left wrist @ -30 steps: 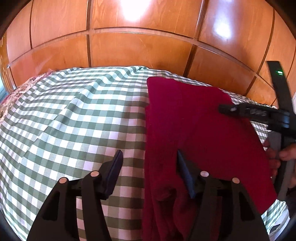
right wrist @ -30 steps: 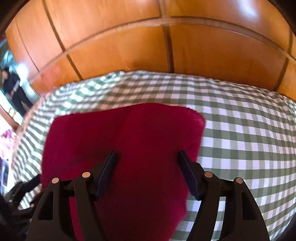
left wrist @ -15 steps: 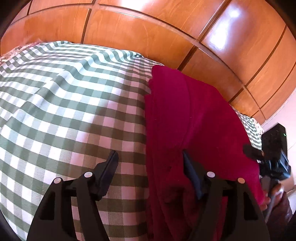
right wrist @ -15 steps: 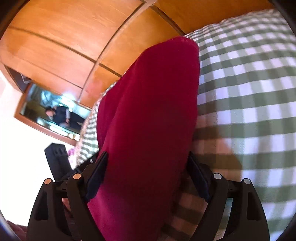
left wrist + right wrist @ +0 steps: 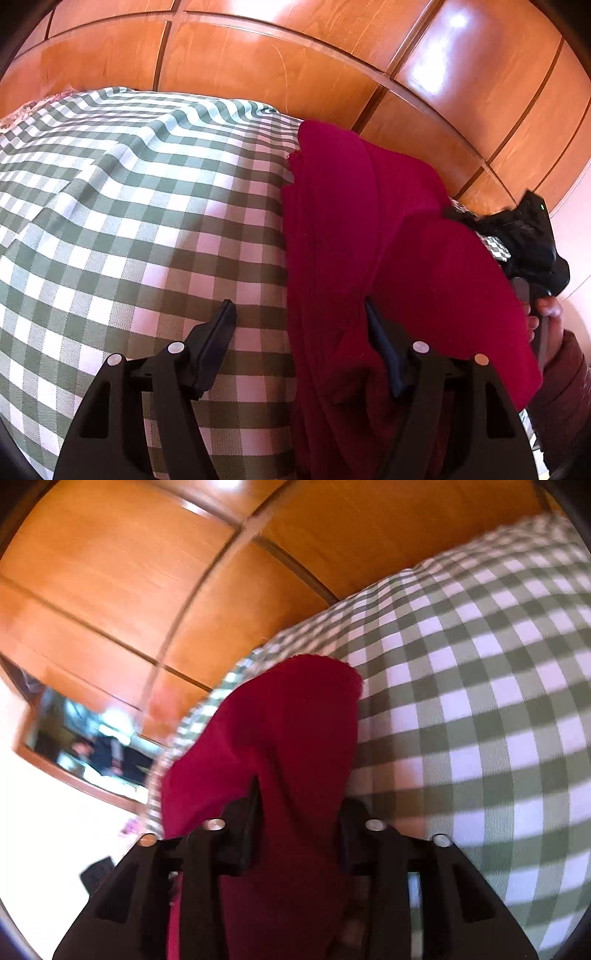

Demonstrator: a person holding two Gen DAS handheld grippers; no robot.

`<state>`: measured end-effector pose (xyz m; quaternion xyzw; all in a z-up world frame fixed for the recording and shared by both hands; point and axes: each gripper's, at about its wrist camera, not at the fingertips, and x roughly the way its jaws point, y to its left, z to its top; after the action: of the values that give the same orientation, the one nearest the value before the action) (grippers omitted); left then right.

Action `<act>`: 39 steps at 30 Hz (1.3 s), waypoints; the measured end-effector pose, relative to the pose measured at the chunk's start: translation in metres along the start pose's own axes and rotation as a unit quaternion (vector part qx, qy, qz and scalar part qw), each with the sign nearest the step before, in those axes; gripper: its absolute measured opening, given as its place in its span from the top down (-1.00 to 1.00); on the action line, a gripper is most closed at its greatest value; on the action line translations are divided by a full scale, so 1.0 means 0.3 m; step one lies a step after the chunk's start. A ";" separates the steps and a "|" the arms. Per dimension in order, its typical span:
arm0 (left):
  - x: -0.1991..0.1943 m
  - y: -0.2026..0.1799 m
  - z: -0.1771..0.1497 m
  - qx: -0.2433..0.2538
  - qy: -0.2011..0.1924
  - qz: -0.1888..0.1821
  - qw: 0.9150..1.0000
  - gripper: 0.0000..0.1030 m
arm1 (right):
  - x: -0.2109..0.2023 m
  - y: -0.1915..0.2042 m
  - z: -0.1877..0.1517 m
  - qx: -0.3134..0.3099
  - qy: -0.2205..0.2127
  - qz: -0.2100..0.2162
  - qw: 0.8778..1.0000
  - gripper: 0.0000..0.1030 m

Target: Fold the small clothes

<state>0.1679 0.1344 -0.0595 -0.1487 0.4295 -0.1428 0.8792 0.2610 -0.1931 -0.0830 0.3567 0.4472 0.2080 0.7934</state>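
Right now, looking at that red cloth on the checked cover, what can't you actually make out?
- Red cloth: its near end, cut off by the left view's bottom edge.
- Right gripper: the cloth covers its right-hand finger in its own view, so any grip is unclear.
- Mirror: the reflection, lost to motion blur in the right view.

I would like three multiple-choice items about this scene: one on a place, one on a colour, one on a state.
1. In the left wrist view, the red cloth lies:
A. left of the checks
B. right of the checks
C. on the wood panels

2. The checked tablecloth is:
A. green and white
B. blue and yellow
C. plain black

3. The left gripper is:
A. shut on the cloth
B. open
C. out of view

Answers: 1 B, red fills the right side. 2 A, green and white squares. 3 B, its fingers stand apart.
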 end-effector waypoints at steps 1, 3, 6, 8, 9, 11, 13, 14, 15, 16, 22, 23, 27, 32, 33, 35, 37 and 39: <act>-0.002 0.003 -0.001 -0.002 0.000 -0.003 1.000 -0.34 | -0.024 -0.012 -0.011 0.016 -0.008 0.001 1.000 -0.72; -0.003 0.006 -0.002 -0.003 0.002 -0.008 1.000 -0.33 | -0.068 -0.020 -0.048 0.026 -0.013 0.016 0.999 -0.74; -0.009 0.010 -0.005 -0.007 0.003 -0.035 0.999 -0.12 | -0.117 -0.034 -0.140 0.025 0.020 0.039 0.999 -0.74; -0.012 0.005 -0.009 -0.010 0.006 -0.062 0.998 0.19 | -0.122 -0.011 -0.203 0.006 0.036 0.057 0.998 -0.74; -0.014 -0.007 -0.011 -0.003 0.006 -0.071 0.997 0.21 | -0.105 0.016 -0.234 -0.012 0.045 0.059 0.997 -0.74; -0.015 -0.024 -0.013 0.004 0.006 -0.064 0.998 0.26 | -0.052 0.074 -0.278 -0.064 0.054 0.024 0.996 -0.69; -0.014 -0.020 -0.013 -0.012 0.007 -0.070 0.997 0.34 | -0.007 0.102 -0.270 -0.082 0.053 -0.001 0.995 -0.37; -0.017 -0.018 -0.014 -0.020 0.007 -0.076 0.997 0.40 | -0.002 0.111 -0.266 -0.084 0.054 -0.007 0.995 -0.17; -0.026 -0.019 -0.014 -0.032 0.007 -0.088 0.996 0.42 | -0.016 0.122 -0.262 -0.088 0.052 -0.010 0.995 -0.02; -0.031 -0.029 -0.016 -0.033 0.007 -0.092 0.995 0.45 | -0.046 0.137 -0.270 -0.101 0.047 -0.011 0.994 0.01; -0.009 -0.281 -0.027 0.027 0.027 -0.114 0.993 0.47 | -0.267 0.200 -0.262 -0.154 -0.013 -0.029 0.987 0.07; 0.004 -0.332 -0.016 0.037 0.030 -0.121 0.992 0.47 | -0.312 0.191 -0.257 -0.155 -0.022 -0.032 0.987 0.07; 0.077 -0.616 0.034 0.099 0.043 -0.155 0.982 0.48 | -0.534 0.111 -0.209 -0.147 -0.077 -0.061 0.984 0.07; 0.209 -0.975 0.070 0.177 0.058 -0.172 0.967 0.49 | -0.819 -0.064 -0.147 -0.107 -0.148 -0.101 0.978 0.07; 0.257 -1.050 0.069 0.185 0.071 -0.175 0.964 0.50 | -0.862 -0.113 -0.133 -0.092 -0.159 -0.110 0.977 0.07; 0.322 -1.145 0.051 0.209 0.083 -0.167 0.960 0.51 | -0.924 -0.200 -0.117 -0.067 -0.175 -0.133 0.973 0.06; 0.431 -1.242 -0.011 0.256 0.111 -0.131 0.951 0.64 | -0.964 -0.313 -0.118 -0.038 -0.181 -0.166 0.969 0.03; 0.495 -1.272 -0.074 0.282 0.113 -0.108 0.947 0.60 | -0.957 -0.420 -0.137 -0.007 -0.170 -0.217 0.961 -0.15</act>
<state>0.1910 -0.2742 -0.0318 0.0768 0.4500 -0.3680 0.8101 0.0796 -0.4470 -0.0308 0.2757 0.3707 -0.0295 0.8864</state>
